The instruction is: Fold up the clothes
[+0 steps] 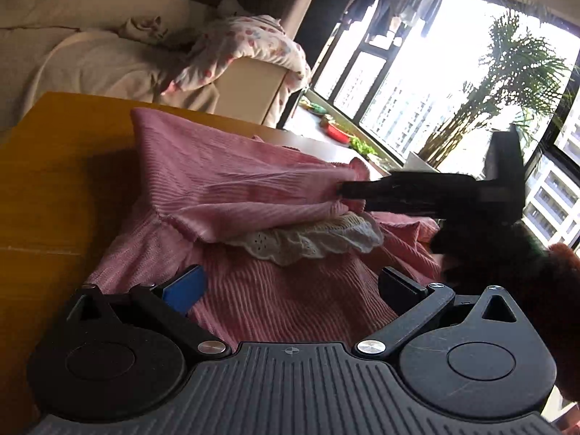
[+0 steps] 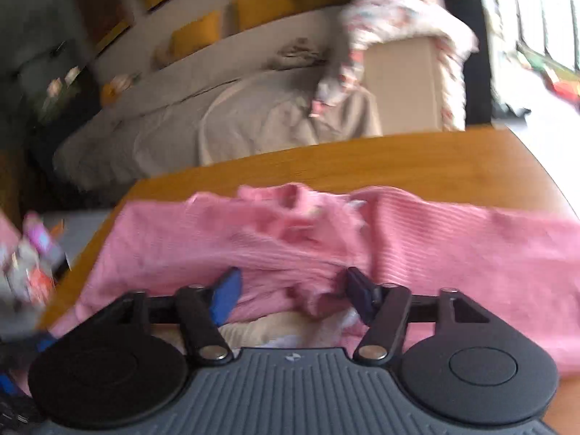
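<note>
A pink ribbed knit garment [image 1: 253, 290] with a white lace collar [image 1: 308, 241] lies on the wooden table [image 1: 54, 181]. My left gripper [image 1: 290, 290] is open just above the garment's body, holding nothing. In the left wrist view my right gripper [image 1: 348, 190] comes in from the right and pinches a pink sleeve [image 1: 235, 188], holding it up over the collar. In the blurred right wrist view the right gripper [image 2: 290, 295] has its jaws apart, with bunched pink fabric [image 2: 311, 297] between the pads; the garment [image 2: 453, 232] spreads across the table [image 2: 362, 163].
A beige sofa [image 1: 90, 61] with a floral blanket [image 1: 253, 43] stands beyond the table's far edge. Large windows [image 1: 417, 83] and a potted palm [image 1: 500, 83] are at the right. Clutter [image 2: 32, 264] sits off the table's left side.
</note>
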A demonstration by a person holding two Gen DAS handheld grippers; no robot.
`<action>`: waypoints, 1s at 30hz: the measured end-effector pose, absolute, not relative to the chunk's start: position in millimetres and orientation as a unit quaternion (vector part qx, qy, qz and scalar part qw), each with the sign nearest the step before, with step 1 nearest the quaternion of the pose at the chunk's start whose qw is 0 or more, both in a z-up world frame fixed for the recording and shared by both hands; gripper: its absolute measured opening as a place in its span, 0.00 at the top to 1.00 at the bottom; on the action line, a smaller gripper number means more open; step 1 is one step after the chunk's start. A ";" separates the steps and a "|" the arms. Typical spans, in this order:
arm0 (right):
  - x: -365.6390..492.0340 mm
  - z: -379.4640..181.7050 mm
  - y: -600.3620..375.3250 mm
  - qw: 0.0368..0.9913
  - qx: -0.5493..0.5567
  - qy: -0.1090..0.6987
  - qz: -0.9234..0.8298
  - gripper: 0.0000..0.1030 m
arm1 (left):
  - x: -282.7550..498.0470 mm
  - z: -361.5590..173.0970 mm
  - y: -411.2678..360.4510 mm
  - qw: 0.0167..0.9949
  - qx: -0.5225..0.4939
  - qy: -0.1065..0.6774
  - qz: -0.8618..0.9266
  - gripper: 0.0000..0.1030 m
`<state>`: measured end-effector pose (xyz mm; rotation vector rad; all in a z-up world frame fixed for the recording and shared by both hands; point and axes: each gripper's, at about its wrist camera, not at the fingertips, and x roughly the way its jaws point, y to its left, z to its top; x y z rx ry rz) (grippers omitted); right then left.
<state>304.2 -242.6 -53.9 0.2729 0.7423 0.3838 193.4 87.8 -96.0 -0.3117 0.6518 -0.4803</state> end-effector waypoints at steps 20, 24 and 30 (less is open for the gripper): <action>238.6 -127.1 -487.2 0.767 0.562 0.304 -0.051 0.52 | 197.0 -99.9 93.8 0.902 -0.183 0.309 -0.240 0.00; 245.3 -149.7 -490.1 0.723 0.631 0.281 -0.024 0.52 | 197.3 -100.5 94.1 0.902 -0.185 0.309 -0.240 0.00; 258.5 -127.0 -478.4 0.774 0.580 0.255 -0.006 0.82 | 196.4 -101.3 95.3 0.901 -0.188 0.308 -0.241 0.00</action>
